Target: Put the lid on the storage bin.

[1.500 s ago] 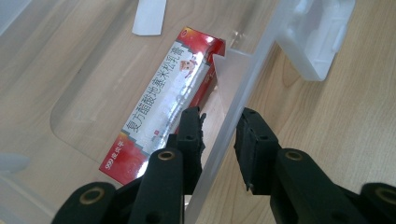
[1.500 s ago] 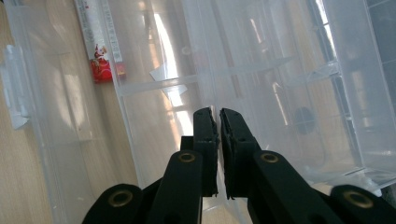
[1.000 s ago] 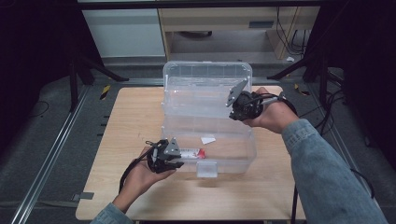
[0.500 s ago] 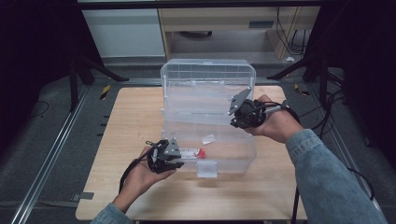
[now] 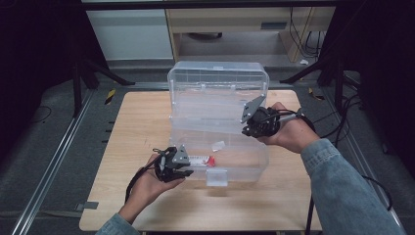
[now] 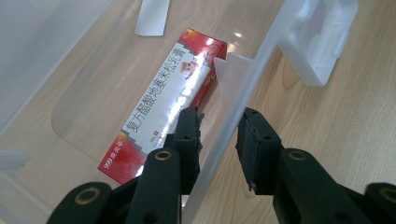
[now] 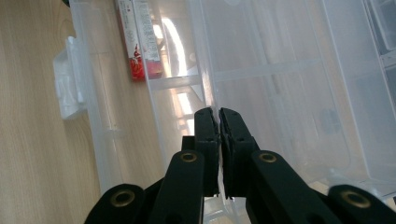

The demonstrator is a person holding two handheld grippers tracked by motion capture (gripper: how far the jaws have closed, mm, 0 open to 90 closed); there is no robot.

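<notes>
Dark floor surrounds the desk (image 5: 122,205). Since a second ago the lid (image 5: 218,85), pinched in the right gripper (image 5: 250,128), has tipped forward toward closing; left gripper (image 5: 182,165) jaws straddle the box (image 5: 244,161) front wall, unclosed.

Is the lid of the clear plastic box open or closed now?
Open. The lid stands raised behind the box; the right gripper pinches its edge.
</notes>
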